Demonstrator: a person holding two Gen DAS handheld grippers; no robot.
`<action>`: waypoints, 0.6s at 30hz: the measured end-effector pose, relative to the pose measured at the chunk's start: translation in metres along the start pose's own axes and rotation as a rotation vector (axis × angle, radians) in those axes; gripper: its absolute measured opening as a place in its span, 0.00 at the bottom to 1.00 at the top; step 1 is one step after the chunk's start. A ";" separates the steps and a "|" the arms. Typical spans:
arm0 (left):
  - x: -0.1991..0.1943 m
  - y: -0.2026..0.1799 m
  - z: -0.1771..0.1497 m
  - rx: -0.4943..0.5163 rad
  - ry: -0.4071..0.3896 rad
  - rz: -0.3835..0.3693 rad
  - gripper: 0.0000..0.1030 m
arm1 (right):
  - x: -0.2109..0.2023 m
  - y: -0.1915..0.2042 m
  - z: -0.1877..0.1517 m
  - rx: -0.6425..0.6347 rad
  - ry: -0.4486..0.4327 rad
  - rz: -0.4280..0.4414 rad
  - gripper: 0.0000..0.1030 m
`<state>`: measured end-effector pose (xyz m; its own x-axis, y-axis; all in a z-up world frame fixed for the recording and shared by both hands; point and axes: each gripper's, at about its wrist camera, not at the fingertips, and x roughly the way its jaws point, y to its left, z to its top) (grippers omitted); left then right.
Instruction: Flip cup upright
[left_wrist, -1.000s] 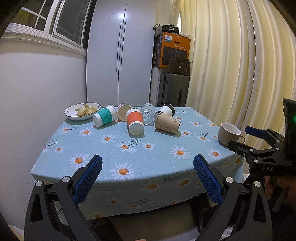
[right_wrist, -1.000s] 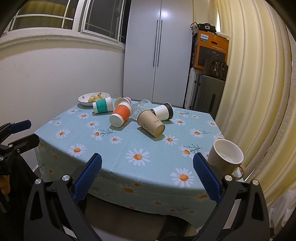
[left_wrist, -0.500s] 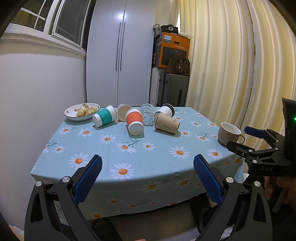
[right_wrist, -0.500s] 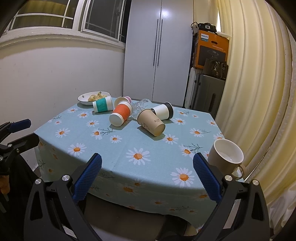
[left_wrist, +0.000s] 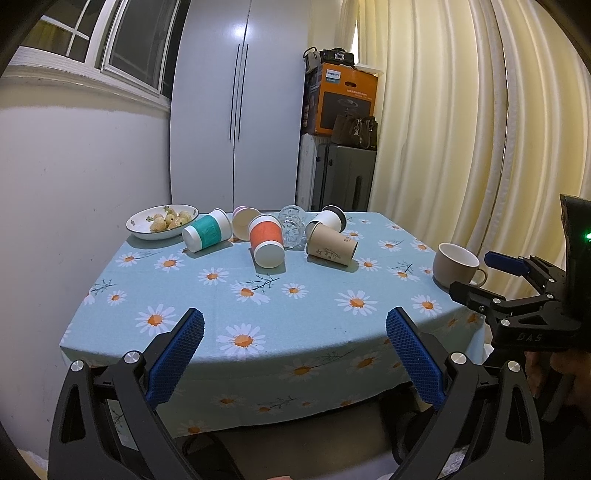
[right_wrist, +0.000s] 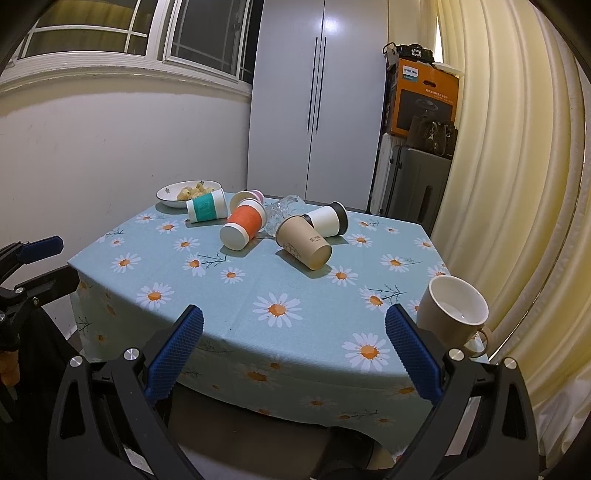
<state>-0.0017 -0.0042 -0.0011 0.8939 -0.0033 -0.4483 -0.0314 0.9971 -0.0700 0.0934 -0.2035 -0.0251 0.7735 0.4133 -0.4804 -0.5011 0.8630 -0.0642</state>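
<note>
Left wrist view: the left gripper (left_wrist: 294, 334) gapes wide and holds nothing at the bottom of the frame, short of the daisy-print blue tablecloth (left_wrist: 207, 295). Six cups lie tipped at centre, among them an orange-sleeved paper cup (left_wrist: 266, 240) and a brown kraft paper cup (left_wrist: 331, 244). An upright beige ceramic mug (left_wrist: 456, 264) stands at right.

Right wrist view: the right gripper (right_wrist: 293, 332) is likewise spread and empty at the bottom; the mug sits lower right, the tipped cups centre.

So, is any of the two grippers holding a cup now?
No. The left gripper and the right gripper are both open, with nothing between their fingers.
</note>
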 end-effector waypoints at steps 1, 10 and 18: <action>0.000 0.000 0.000 0.000 0.000 -0.001 0.94 | 0.000 0.000 0.000 0.000 0.002 0.001 0.95; 0.003 0.000 0.000 -0.023 0.027 -0.022 0.94 | 0.007 0.000 0.000 0.018 0.035 0.018 0.95; 0.025 0.014 0.009 -0.113 0.156 -0.142 0.94 | 0.036 -0.003 0.012 0.043 0.158 0.148 0.95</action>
<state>0.0246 0.0102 -0.0056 0.8133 -0.1631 -0.5586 0.0318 0.9709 -0.2373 0.1272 -0.1884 -0.0318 0.6206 0.4885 -0.6134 -0.5851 0.8092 0.0524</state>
